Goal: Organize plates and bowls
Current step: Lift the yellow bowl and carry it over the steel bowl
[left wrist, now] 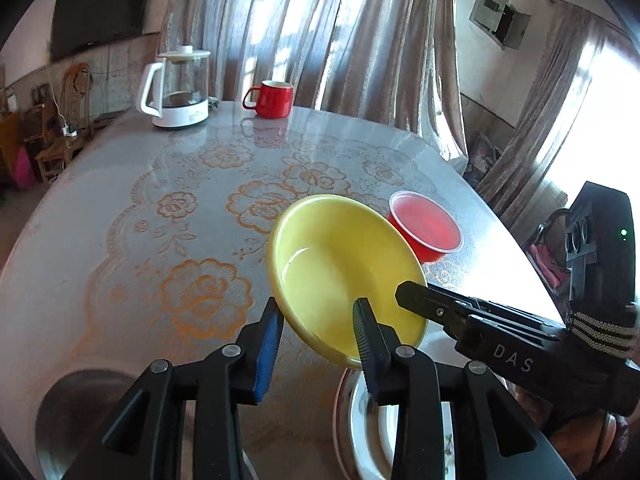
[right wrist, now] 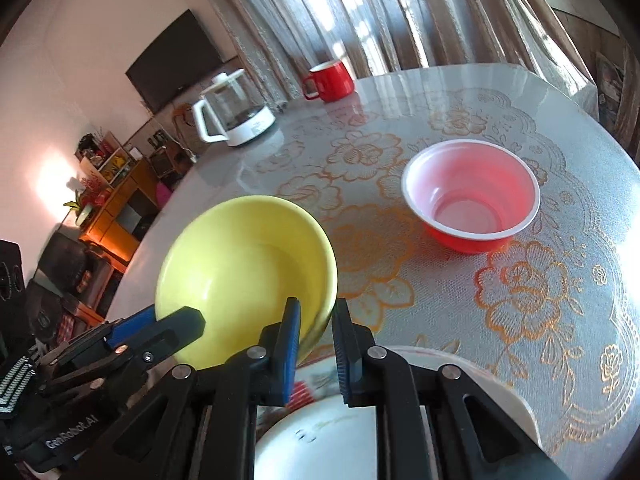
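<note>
A yellow bowl [left wrist: 344, 264] [right wrist: 244, 264] hangs tilted above the table. My right gripper [right wrist: 316, 336] is shut on its near rim, one pad inside and one outside; in the left wrist view it [left wrist: 416, 300] reaches in from the right. My left gripper [left wrist: 318, 332] stands open across the opposite rim, its pads apart from the wall; in the right wrist view it [right wrist: 160, 328] sits at the bowl's left edge. A red bowl [left wrist: 428, 228] [right wrist: 472, 196] with a white inside rests on the table beyond. White plates [left wrist: 368, 432] [right wrist: 320, 440] lie under the grippers.
The round table [left wrist: 120, 200] [right wrist: 560, 120] has a lace-patterned cover under glass. A glass kettle [left wrist: 176, 88] [right wrist: 236, 116] and a red mug [left wrist: 272, 100] [right wrist: 330, 76] stand at its far edge. Curtains hang behind; a wooden cabinet [right wrist: 120, 204] lies off to the left.
</note>
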The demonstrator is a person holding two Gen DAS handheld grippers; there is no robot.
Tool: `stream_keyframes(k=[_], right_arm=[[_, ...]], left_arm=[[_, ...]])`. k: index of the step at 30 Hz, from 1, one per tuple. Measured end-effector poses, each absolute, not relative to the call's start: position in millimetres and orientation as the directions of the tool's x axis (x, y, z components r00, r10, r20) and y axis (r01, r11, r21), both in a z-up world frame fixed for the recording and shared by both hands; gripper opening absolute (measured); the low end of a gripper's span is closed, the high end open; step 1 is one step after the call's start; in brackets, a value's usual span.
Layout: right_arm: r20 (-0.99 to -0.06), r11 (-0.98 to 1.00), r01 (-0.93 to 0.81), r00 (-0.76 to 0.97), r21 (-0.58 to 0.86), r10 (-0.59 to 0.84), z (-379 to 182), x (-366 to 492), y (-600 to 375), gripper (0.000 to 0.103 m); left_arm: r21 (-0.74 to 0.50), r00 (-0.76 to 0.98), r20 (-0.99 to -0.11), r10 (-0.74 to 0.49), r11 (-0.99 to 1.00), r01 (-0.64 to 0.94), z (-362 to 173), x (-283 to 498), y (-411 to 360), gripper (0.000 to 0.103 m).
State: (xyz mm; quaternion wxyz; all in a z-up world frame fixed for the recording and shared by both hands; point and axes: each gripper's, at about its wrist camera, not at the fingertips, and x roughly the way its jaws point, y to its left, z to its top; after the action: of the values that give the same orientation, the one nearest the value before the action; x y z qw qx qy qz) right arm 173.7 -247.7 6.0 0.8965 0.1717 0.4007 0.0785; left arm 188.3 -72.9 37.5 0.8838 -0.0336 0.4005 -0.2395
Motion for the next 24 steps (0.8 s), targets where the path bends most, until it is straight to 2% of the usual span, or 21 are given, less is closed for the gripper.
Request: stream_keyframes(k=[12, 24], right_arm=[[-0.648, 0.903, -0.188, 0.641, 0.387, 0.411, 26.4, 131.9, -170.5, 0.015], [-0.708, 0.899, -0.303, 0.554, 0.317, 0.437, 4.5, 120.0, -86.6, 0.015]], left_arm=[[-0.282, 0.640, -0.651, -0.409, 0.912, 0.297, 49.2, 119.1, 23.9, 0.036], [-0.313, 0.642, -0.687, -0.339, 0.936, 0.160, 11.9, 83.6, 89.7, 0.036]])
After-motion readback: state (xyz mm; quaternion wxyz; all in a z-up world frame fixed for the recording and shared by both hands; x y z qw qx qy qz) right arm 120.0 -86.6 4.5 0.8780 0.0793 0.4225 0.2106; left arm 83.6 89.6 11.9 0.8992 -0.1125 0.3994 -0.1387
